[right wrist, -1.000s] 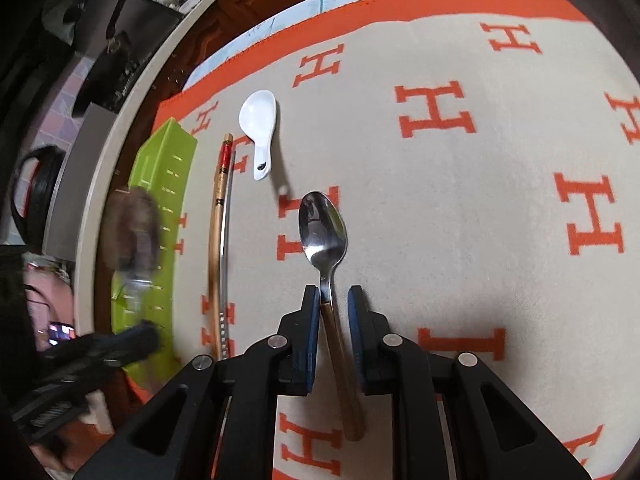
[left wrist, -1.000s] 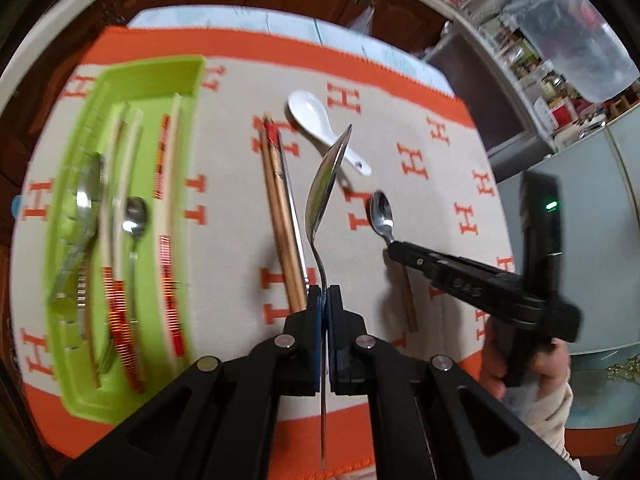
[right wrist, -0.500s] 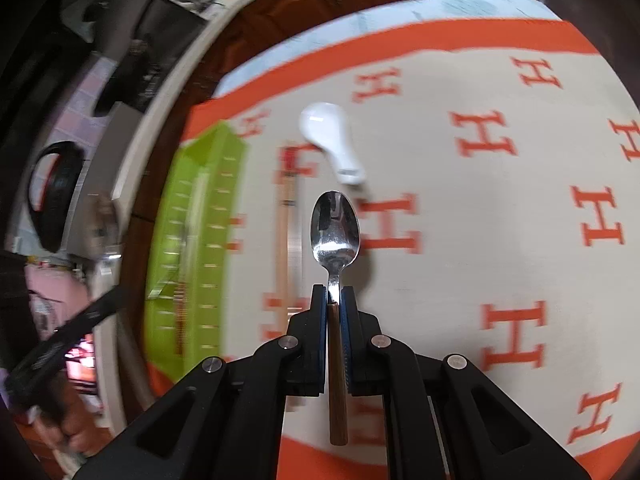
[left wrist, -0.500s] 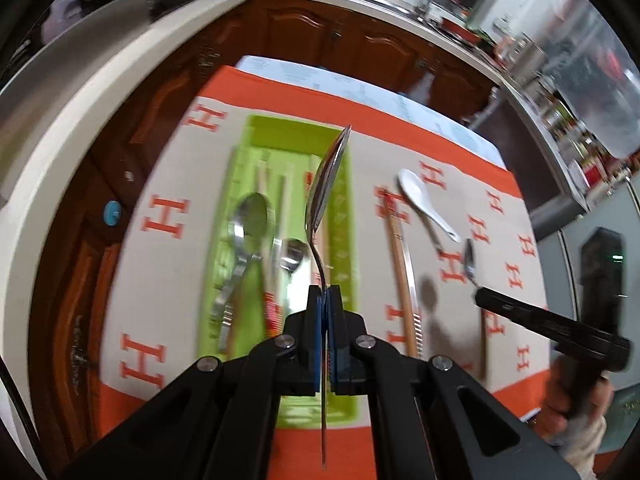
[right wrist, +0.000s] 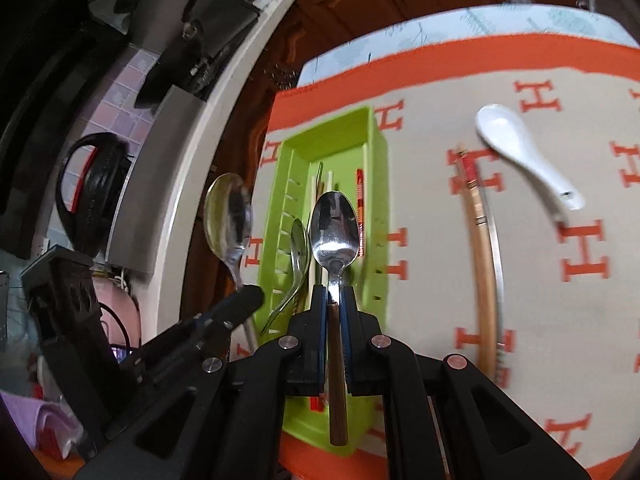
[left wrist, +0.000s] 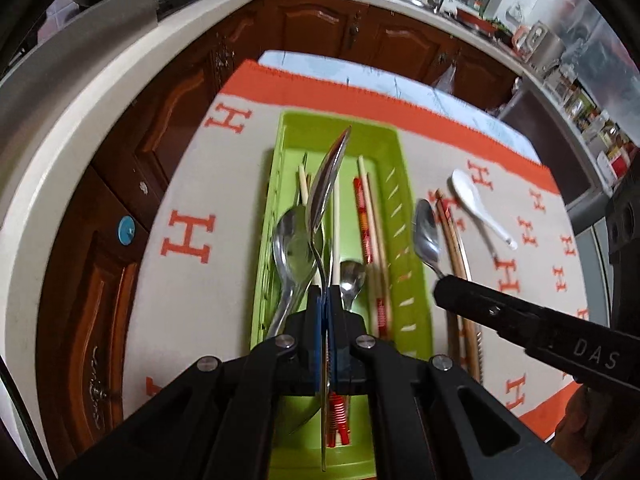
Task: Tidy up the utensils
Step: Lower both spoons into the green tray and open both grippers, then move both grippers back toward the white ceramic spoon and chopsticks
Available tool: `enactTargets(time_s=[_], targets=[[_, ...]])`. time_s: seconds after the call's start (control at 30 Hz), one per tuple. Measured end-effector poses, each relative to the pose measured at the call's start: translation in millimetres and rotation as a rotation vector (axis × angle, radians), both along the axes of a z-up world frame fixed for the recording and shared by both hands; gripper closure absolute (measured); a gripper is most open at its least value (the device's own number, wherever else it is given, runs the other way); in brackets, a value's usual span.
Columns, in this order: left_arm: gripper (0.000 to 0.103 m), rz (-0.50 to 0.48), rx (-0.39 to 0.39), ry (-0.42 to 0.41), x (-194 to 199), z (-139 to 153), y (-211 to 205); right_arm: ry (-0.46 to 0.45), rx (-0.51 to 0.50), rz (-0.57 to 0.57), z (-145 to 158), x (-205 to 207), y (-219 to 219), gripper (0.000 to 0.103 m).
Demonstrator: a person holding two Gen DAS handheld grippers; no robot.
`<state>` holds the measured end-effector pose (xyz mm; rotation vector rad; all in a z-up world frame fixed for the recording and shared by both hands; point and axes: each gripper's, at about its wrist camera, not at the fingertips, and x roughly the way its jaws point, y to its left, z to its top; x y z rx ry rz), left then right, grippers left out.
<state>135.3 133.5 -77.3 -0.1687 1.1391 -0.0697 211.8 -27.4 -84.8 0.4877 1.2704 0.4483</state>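
Note:
My left gripper [left wrist: 328, 300] is shut on a steel spoon [left wrist: 326, 188], held edge-on above the green utensil tray [left wrist: 394, 184]. The tray holds spoons, a fork and red-patterned chopsticks. My right gripper [right wrist: 335, 300] is shut on a wooden-handled spoon [right wrist: 334, 228], held above the tray's [right wrist: 378, 184] near end. It shows in the left wrist view [left wrist: 426, 232] just right of the tray. The left gripper's spoon shows in the right wrist view [right wrist: 228, 216], left of the tray.
Brown chopsticks [right wrist: 482, 264] with a metal rod beside them and a white ceramic spoon [right wrist: 520, 148] lie on the orange-and-beige H-pattern cloth [right wrist: 540, 320] right of the tray. Wooden cabinets [left wrist: 320, 28] and a counter edge stand beyond the table.
Both grippers moved left over the tray. The right gripper shut on the wooden-handled spoon and lifted it off the cloth. The left gripper kept its spoon.

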Motion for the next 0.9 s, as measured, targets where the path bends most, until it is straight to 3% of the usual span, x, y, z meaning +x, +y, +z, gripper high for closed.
enactTargets(time_s=[0.17,0.3,0.47,0.53,0.57,0.73,0.9], targets=[[0.100,-0.012,0.011,-0.005,-8,-5,-1,0.021,-0.025,0.037,-16,-1,16,0.096],[0.075,0.027,-0.001,-0.026,-16,-1,4,0.012,-0.064,0.059,-18,-6,23,0.095],[0.061,0.058,-0.029,-0.056,-32,9,6,-0.025,-0.092,0.061,-13,-17,19,0.095],[0.044,0.075,-0.020,-0.091,-40,17,4,-0.053,-0.109,0.058,-5,-26,14,0.095],[0.041,0.078,-0.015,-0.104,-43,20,2,-0.072,-0.120,0.056,-1,-30,12,0.095],[0.031,0.091,-0.012,-0.159,-60,38,-6,-0.159,-0.180,0.036,21,-50,-6,0.095],[0.028,0.093,0.026,-0.211,-76,50,-20,-0.213,-0.224,-0.009,36,-64,-31,0.095]])
